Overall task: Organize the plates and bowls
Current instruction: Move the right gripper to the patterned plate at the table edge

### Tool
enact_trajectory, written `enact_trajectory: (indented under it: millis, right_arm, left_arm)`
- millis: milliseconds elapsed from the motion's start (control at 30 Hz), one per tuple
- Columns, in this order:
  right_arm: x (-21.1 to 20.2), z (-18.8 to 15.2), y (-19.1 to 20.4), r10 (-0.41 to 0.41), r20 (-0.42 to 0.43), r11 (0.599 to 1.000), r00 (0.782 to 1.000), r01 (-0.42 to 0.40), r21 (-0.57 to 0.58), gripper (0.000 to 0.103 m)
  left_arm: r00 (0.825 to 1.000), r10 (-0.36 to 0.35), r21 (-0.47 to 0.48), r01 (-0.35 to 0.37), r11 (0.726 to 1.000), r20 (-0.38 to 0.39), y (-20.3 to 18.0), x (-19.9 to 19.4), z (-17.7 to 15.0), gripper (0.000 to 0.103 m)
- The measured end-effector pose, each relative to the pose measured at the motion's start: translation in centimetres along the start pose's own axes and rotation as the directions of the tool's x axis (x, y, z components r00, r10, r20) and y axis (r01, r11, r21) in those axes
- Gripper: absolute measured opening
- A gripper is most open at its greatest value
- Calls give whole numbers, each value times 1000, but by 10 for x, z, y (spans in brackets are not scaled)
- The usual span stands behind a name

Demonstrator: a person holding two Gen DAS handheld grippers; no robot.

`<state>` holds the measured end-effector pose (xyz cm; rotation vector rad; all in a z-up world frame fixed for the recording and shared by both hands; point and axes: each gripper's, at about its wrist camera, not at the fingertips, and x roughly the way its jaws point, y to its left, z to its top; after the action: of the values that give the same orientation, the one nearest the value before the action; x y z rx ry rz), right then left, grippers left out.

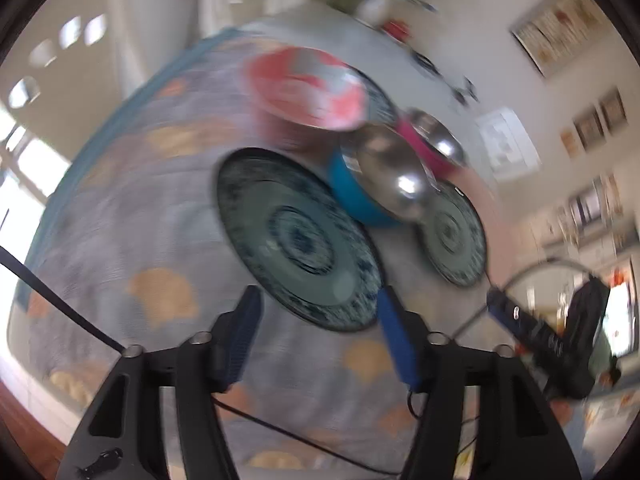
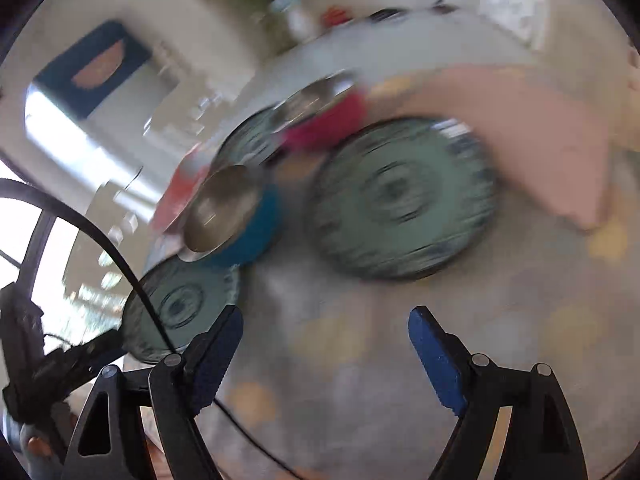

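Observation:
Both views are motion-blurred. A blue-patterned plate (image 1: 296,240) lies just ahead of my open, empty left gripper (image 1: 318,300). A second patterned plate (image 1: 454,236) lies to its right. Between them stands a blue bowl with a steel inside (image 1: 376,184), with a pink steel-lined bowl (image 1: 430,140) behind it and a red-and-white bowl (image 1: 308,88) at the back. In the right wrist view my open, empty right gripper (image 2: 326,316) hovers over the cloth, below a patterned plate (image 2: 400,196), the blue bowl (image 2: 236,216), the pink bowl (image 2: 324,120) and another plate (image 2: 180,304).
The table carries a grey cloth with orange shell prints (image 1: 160,292). A pink folded cloth (image 2: 520,132) lies at the right beside the plate. The other gripper (image 1: 560,340) and its cable show at the right edge. Small clutter sits at the table's far end (image 1: 396,28).

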<state>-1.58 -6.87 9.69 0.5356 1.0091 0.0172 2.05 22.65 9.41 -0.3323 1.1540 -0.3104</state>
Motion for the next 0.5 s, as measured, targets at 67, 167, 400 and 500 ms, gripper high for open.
enact_trajectory:
  millis: [67, 167, 400, 500]
  right_arm:
    - [-15, 6, -23, -18, 15, 1000, 1000, 18, 20, 84]
    - [-26, 11, -47, -22, 18, 999, 1000, 22, 35, 84]
    - [-22, 31, -82, 32, -16, 999, 999, -31, 41, 84]
    - [-11, 44, -94, 48, -22, 998, 999, -47, 41, 83]
  left_arm:
    - [998, 68, 41, -67, 997, -18, -12, 7, 1, 72]
    - [994, 104, -53, -106, 993, -43, -3, 9, -6, 72]
    - [980, 188, -220, -171, 960, 61, 1, -31, -14, 72]
    - [986, 138, -139, -125, 982, 90, -37, -17, -5, 72]
